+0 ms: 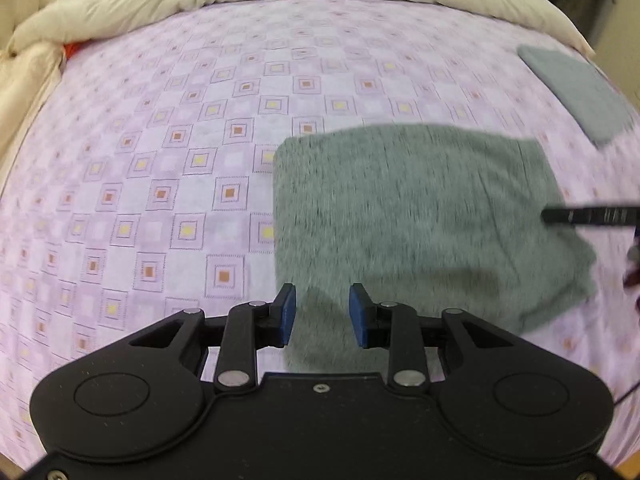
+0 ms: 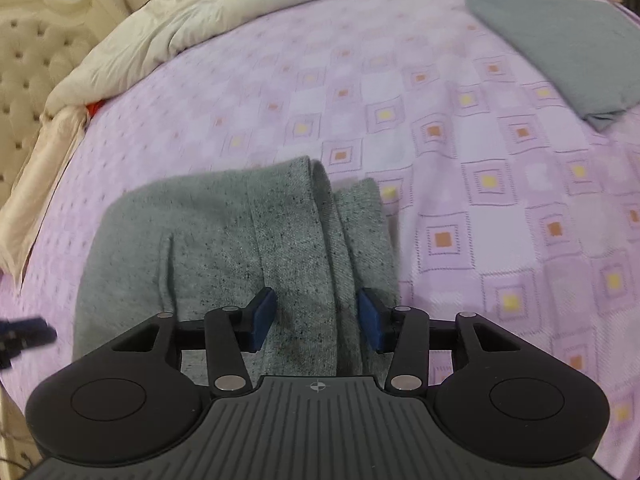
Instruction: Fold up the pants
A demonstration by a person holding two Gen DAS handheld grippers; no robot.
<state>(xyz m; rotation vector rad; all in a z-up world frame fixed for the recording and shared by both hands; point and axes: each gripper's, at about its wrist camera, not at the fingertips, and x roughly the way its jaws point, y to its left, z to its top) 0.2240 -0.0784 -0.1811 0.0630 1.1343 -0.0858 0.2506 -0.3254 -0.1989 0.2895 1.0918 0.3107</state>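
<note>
Plainly the bed takes up everything: a lilac bedsheet (image 1: 160, 160) patterned with small squares, a cream duvet (image 1: 160, 4) pushed to the top of both views, probably to leave a flat working surface. Next down in size, the grey pants (image 2: 224, 240) lie folded into a compact rectangle, low and centre in the right wrist view. A second folded grey cloth (image 2: 560, 48) sits well apart at upper right, seemingly set aside. Over the pants, the right gripper (image 2: 316, 320) has its jaws parted with nothing pinched; the left gripper (image 1: 322, 312) is likewise part open and empty above the near edge.
</note>
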